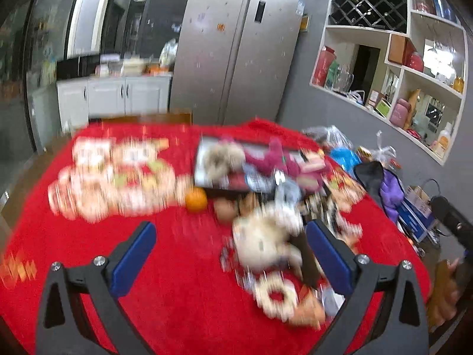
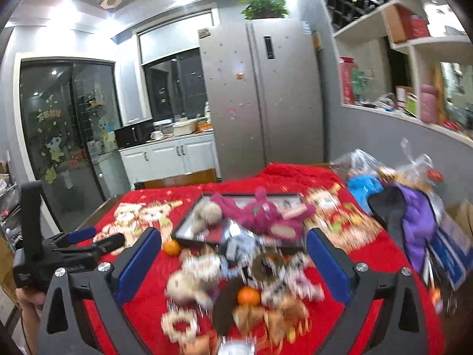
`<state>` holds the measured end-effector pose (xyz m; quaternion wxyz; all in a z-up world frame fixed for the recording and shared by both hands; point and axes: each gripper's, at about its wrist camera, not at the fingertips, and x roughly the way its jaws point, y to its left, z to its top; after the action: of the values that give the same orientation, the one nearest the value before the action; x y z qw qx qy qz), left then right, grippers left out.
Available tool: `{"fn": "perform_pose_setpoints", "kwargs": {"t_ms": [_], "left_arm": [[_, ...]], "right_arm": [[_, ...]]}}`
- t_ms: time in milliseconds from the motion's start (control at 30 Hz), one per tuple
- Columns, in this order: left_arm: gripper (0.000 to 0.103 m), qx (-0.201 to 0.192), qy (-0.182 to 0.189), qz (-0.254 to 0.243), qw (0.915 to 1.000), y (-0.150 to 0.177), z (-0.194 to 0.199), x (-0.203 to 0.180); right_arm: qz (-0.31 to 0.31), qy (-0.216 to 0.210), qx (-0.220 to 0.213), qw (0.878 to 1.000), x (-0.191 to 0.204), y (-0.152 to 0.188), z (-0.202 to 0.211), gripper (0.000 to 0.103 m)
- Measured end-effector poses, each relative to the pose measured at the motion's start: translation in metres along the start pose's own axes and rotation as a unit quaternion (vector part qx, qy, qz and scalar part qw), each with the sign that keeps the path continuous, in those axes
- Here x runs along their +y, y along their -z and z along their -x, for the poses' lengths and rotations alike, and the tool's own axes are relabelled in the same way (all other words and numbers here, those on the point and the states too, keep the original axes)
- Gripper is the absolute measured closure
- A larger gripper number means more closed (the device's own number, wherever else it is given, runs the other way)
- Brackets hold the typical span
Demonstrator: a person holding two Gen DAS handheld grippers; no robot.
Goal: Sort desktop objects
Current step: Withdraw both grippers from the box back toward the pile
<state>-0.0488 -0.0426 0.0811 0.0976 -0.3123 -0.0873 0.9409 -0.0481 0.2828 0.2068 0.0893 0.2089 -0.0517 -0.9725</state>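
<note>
A: Step? Both tongs are spread wide with nothing between the pads, so I'd call it approach, no pick under way. Left tongs hang over bare red cloth; right tongs point at the pile.

B: Agreed. Where's the stuff to sort?

A: All on the bench. A dark tray sits mid-bench with a magenta plush and a beige fluffy plush lying across it. Nearer the cameras, a loose heap: a cream plush, a ring-shaped toy, an orange in the middle of the heap, a second orange just beside the tray's near left corner. (Heavy blur on the heap, I can't name the rest.)

B: Left hand visible?

A: Yes, at the lower left edge of the right wrist view, holding its tool.

B: Next move?

A: My guess: pick one target off the heap's edge, lower the tongs around it, close. The orange by the tray corner stands clear of the rest, so that's the easiest start. Plush in the heap overlap, so a grab there risks dragging a neighbour.

B: Progress?

A: Early, I'd say. Heap unsorted.
</note>
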Motion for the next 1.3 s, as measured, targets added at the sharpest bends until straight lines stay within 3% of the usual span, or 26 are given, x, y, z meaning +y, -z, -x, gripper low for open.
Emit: {"fn": "perform_pose_setpoints", "kwargs": {"t_ms": [133, 367, 600, 767, 1067, 1300], "left_arm": [[0.001, 0.029, 0.013, 0.060, 0.9977, 0.055, 0.001, 0.015], [0.001, 0.053, 0.061, 0.131, 0.9881, 0.095, -0.005, 0.025], [0.001, 0.027, 0.003, 0.062, 0.9977, 0.089, -0.005, 0.004], [0.001, 0.040, -0.022, 0.009, 0.9989, 0.089, -0.015, -0.013], [0.001, 0.044, -0.074, -0.101, 0.9912, 0.085, -0.045, -0.047], [0.001, 0.088, -0.065, -0.125, 0.9860, 0.080, -0.085, -0.057]], "right_arm": [[-0.025, 0.002, 0.025, 0.999, -0.008, 0.050, 0.014, 0.001], [-0.006, 0.025, 0.067, 0.997, -0.014, 0.102, 0.007, 0.001], [-0.015, 0.032, 0.111, 0.993, -0.019, 0.124, -0.009, 0.001], [-0.040, 0.035, 0.112, 0.992, -0.031, 0.124, -0.012, 0.001], [-0.042, 0.037, 0.136, 0.989, -0.038, 0.120, -0.034, 0.001], [-0.052, 0.035, 0.163, 0.985, -0.047, 0.119, -0.071, 0.001]]}}
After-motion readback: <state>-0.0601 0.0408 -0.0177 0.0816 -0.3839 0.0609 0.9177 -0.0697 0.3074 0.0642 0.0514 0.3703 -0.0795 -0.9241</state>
